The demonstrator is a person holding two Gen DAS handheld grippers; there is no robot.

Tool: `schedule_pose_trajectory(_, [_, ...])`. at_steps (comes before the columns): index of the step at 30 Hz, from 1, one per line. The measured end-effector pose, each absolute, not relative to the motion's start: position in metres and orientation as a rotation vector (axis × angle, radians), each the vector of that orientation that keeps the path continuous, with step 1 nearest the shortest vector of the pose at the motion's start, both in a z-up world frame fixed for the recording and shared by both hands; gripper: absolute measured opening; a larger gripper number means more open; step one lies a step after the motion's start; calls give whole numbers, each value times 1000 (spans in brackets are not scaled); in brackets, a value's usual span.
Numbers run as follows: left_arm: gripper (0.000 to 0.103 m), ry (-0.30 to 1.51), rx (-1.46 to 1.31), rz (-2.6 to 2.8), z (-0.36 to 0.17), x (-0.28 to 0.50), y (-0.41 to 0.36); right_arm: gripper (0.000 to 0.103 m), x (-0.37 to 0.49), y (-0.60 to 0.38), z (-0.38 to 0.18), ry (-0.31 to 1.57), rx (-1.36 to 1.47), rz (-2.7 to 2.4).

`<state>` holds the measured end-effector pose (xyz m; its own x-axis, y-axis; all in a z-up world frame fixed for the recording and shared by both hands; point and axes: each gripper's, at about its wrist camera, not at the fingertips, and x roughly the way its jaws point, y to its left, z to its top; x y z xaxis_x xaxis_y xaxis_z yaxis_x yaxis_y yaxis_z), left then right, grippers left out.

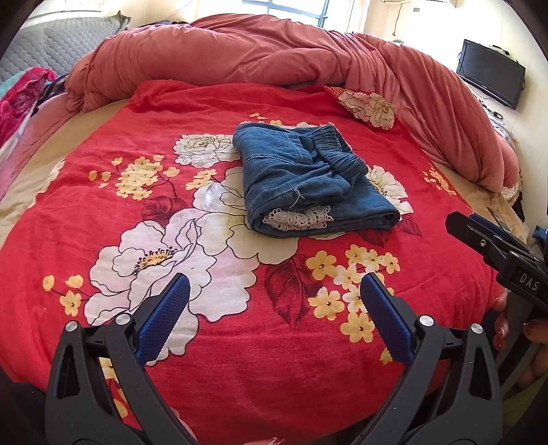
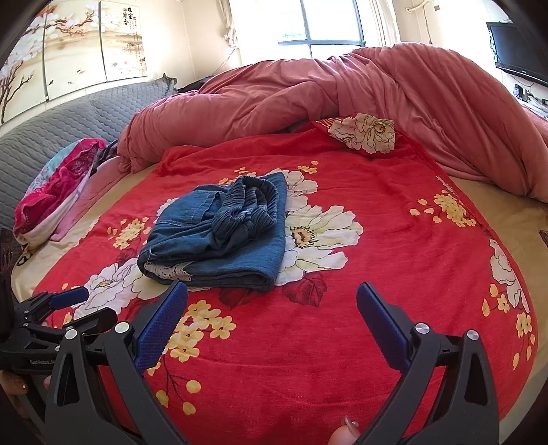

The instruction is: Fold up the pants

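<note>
Folded blue denim pants [image 1: 315,181] are lying on the middle of a red floral blanket [image 1: 239,342] covering the bed. The left claw [image 1: 274,294] and right claw [image 2: 272,301] are hovering just short of the pants, both gaping wide and holding nothing.

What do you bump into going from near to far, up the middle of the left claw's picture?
Left claw → red flowery blanket → folded blue pants → pink quilt → window.
</note>
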<state>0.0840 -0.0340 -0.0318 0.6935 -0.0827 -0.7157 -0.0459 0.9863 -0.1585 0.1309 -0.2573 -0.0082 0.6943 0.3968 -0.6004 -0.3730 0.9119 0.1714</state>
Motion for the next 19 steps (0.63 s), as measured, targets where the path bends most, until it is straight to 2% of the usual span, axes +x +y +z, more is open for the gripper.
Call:
schedule_pose_trajectory(7, [93,804,-220,-6,-30,85,-26,98,137,-256,-7,684,11,418])
schedule_pose_trajectory(11, [94,801,-246,71,-14,96,7,98,157,-272,1,685,-5,386])
schedule_pose_trajectory(16, [94,929,-242,282,-14,149,109,98,234,-364,-4,804,138,172])
schedule_pose_trajectory(19, [94,978,-222,500,-29,182,176,98,278,-415,-19,849,75,-43])
